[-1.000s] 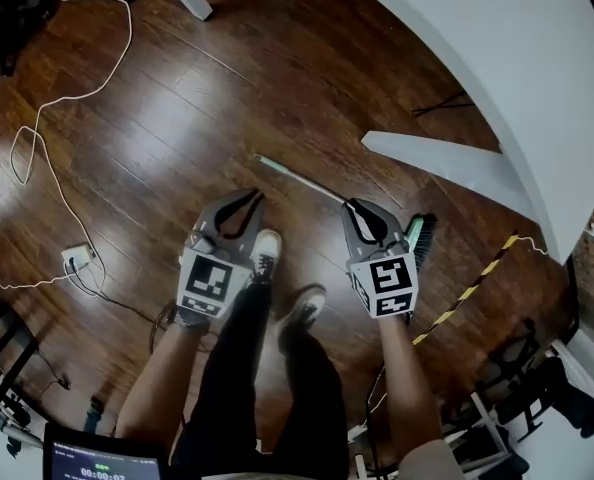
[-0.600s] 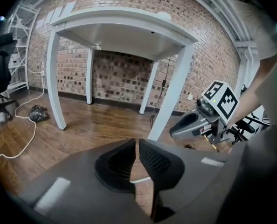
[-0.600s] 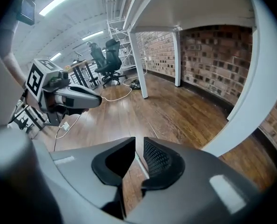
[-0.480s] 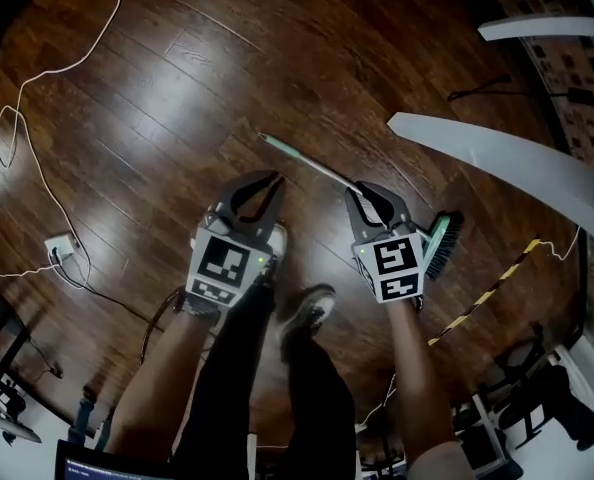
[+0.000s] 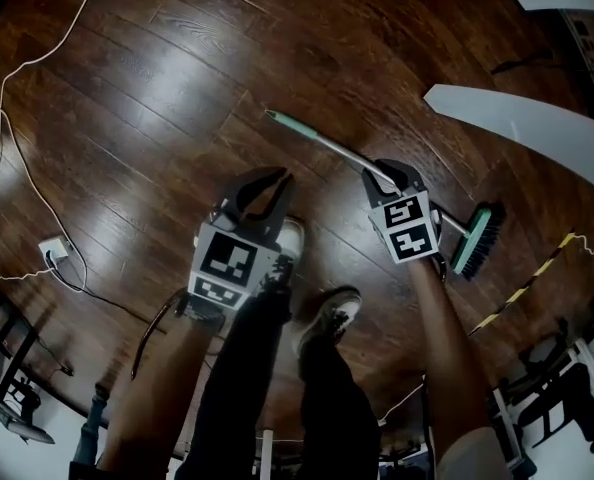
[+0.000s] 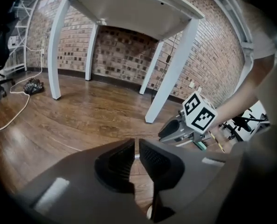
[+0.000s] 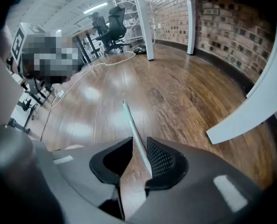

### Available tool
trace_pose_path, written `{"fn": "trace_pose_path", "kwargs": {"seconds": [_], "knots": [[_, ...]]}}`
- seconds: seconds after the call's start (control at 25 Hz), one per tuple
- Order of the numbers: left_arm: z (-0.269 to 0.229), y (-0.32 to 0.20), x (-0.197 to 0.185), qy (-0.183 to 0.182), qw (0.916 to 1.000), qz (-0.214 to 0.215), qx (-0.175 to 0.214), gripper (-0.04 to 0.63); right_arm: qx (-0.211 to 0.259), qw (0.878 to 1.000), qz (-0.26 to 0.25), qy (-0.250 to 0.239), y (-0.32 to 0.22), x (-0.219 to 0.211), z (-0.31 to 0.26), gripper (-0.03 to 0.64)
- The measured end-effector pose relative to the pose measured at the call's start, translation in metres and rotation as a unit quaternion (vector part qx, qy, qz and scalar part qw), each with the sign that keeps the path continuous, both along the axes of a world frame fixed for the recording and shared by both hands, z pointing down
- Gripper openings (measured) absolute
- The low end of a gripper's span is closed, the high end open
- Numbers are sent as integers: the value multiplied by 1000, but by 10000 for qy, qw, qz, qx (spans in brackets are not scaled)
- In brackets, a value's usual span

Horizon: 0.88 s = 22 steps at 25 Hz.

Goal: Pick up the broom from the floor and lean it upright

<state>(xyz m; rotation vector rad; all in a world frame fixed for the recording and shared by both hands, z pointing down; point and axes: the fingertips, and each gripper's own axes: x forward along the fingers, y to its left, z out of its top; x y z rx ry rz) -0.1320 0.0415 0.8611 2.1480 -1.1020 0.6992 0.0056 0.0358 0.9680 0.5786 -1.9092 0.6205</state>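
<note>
The broom lies flat on the dark wood floor, its pale green handle (image 5: pixel 317 140) running from upper left down to the green brush head (image 5: pixel 474 240) at the right. My right gripper (image 5: pixel 390 170) points steeply down over the handle's lower half. In the right gripper view the handle (image 7: pixel 130 122) runs between the opening jaws (image 7: pixel 139 143), close along the right pad with a gap on the left. My left gripper (image 5: pixel 280 176) hangs to the left of the handle, above a shoe, its jaws (image 6: pixel 136 141) shut on nothing.
The person's shoes (image 5: pixel 332 313) stand just below the grippers. A white table edge (image 5: pixel 517 118) and its legs (image 6: pixel 171 73) are close on the right. A white cable (image 5: pixel 7 118) and a socket block (image 5: pixel 55 253) lie at the left. A yellow-black striped strip (image 5: pixel 537 273) runs past the brush.
Both grippers have sunk toward the floor. The right one has come down onto the broom handle, which now lies between its jaws. The left stays shut.
</note>
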Motion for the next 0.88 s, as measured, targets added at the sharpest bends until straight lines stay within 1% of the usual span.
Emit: {"fn": "trace_pose_path", "kwargs": {"seconds": [0.12,0.28,0.36,0.52,0.6,0.72,0.8,0.88], "knots": [[9,8,2,0,9999,104,-29,2,-135,9985,-414,317,10,-1,41,112],[17,11,2,29,10000,67,-39,2,-130,9941,-865,645,14,-9,72,112],[21,12,2,34,10000,50,-49,2,-134,9920,-1006,755,16,-14,81,112],[27,14,1,50,10000,6,-66,2,-285,9881,-1129,1010,20,-17,99,110],[29,17,0,52,9999,-18,-104,2,-317,9820,-1393,1234,22,-13,110,106],[32,21,-2,29,9999,-27,-162,2,-375,9671,-2027,1491,23,-5,122,110],[36,21,-3,-66,9998,-21,-194,2,-375,9623,-2230,1512,24,-4,123,114],[40,20,-4,-233,9995,-25,-222,2,-397,9599,-2335,1501,28,-5,125,112]]}}
